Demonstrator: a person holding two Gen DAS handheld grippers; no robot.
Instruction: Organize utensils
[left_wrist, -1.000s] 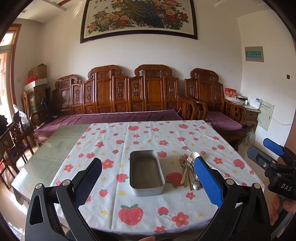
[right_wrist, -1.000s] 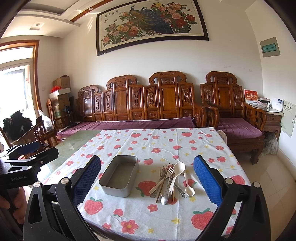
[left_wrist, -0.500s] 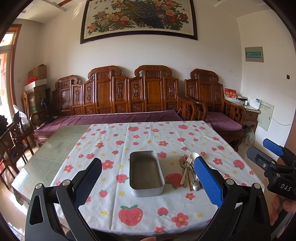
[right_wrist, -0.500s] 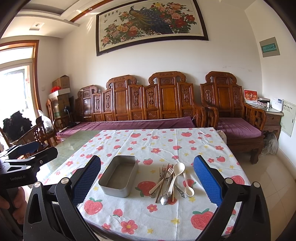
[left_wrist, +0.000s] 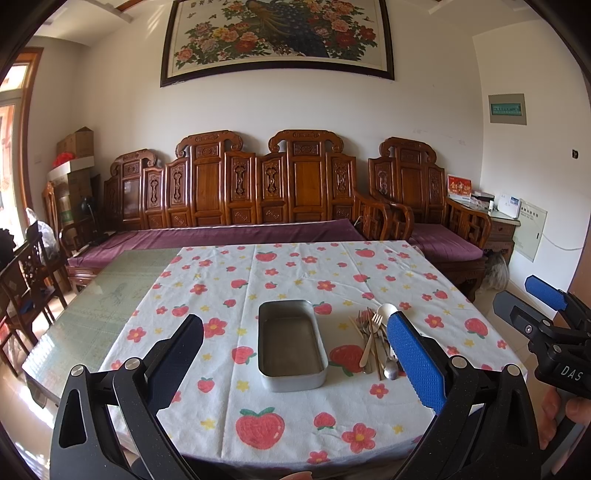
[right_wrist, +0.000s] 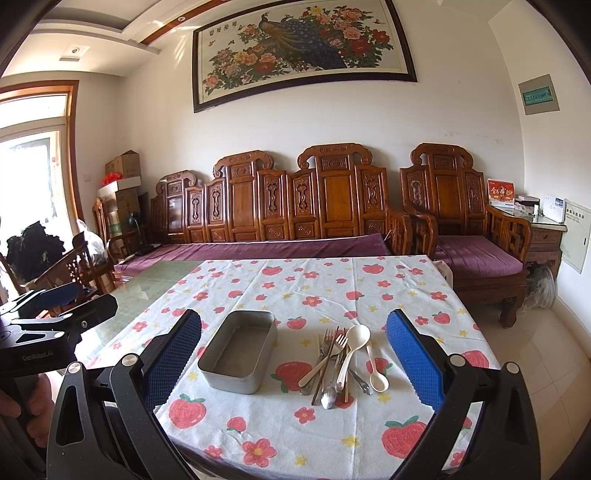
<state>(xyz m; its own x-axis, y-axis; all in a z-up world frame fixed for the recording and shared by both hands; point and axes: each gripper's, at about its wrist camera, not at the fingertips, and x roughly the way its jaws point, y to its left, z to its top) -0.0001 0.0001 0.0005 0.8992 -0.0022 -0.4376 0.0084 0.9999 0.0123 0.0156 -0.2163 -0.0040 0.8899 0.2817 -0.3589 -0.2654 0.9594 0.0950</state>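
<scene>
An empty grey metal tin (left_wrist: 291, 343) (right_wrist: 239, 350) sits on the strawberry-print tablecloth (left_wrist: 295, 424) (right_wrist: 314, 288). To its right lies a pile of utensils (left_wrist: 373, 343) (right_wrist: 340, 365): forks, chopsticks, metal spoons and cream plastic spoons. My left gripper (left_wrist: 295, 365) is open and empty, held back above the table's near edge, facing the tin. My right gripper (right_wrist: 295, 363) is open and empty, near the front edge, facing the tin and pile. Each gripper shows at the edge of the other's view.
The table's left part is bare green glass (left_wrist: 92, 306) (right_wrist: 155, 280). A carved wooden sofa with purple cushions (left_wrist: 240, 236) (right_wrist: 277, 247) stands behind the table, wooden chairs (left_wrist: 26, 280) to the left, a side cabinet (right_wrist: 543, 236) at the right wall.
</scene>
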